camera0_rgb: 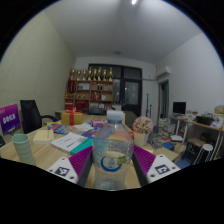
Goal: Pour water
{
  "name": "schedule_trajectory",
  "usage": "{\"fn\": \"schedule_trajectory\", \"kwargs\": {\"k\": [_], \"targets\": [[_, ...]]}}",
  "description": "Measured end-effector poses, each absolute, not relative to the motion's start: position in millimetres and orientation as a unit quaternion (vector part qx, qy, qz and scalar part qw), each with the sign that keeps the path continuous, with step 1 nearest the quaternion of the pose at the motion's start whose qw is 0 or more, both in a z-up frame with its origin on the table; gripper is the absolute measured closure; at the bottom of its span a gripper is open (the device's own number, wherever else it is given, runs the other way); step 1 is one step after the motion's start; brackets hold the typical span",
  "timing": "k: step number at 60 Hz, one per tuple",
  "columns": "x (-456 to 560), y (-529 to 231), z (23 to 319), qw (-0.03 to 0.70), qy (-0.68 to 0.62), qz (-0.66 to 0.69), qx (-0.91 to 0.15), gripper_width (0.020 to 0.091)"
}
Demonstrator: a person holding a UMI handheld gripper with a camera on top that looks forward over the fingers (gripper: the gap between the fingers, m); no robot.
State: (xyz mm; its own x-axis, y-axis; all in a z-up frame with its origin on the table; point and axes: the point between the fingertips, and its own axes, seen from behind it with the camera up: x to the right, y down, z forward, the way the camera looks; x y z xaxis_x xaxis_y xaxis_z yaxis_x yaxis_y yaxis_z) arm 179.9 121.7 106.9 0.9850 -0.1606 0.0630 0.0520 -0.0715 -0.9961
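A clear plastic water bottle [113, 152] with a pale cap and a blue-ringed label stands upright between my gripper's [113, 166] two fingers. Both purple pads [81, 160] press against its sides, so the gripper is shut on it. The bottle's base is hidden below the fingers, and I cannot tell whether it rests on the table. A pale green cup [23, 146] stands on the wooden table [45, 158] to the left, beyond the left finger.
The table holds papers and books [70, 140], a yellow box [72, 118] and small items. A dark chair [31, 115] stands at the left. Shelves with bottles [90, 90] line the far wall; desks with monitors [180, 108] stand at the right.
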Motion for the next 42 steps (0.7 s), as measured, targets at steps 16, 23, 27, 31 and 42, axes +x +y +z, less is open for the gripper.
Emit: {"fn": "schedule_trajectory", "kwargs": {"k": [16, 23, 27, 31, 42], "targets": [[184, 138, 100, 0.698, 0.077, -0.072, -0.708, 0.0585], [182, 131, 104, 0.69, 0.064, -0.083, -0.716, 0.0654], [174, 128, 116, 0.691, 0.044, -0.109, -0.713, 0.0655], [159, 125, 147, 0.695, -0.01, -0.151, -0.703, 0.0657], [83, 125, 214, 0.639, -0.265, -0.389, -0.609, 0.0656]]}}
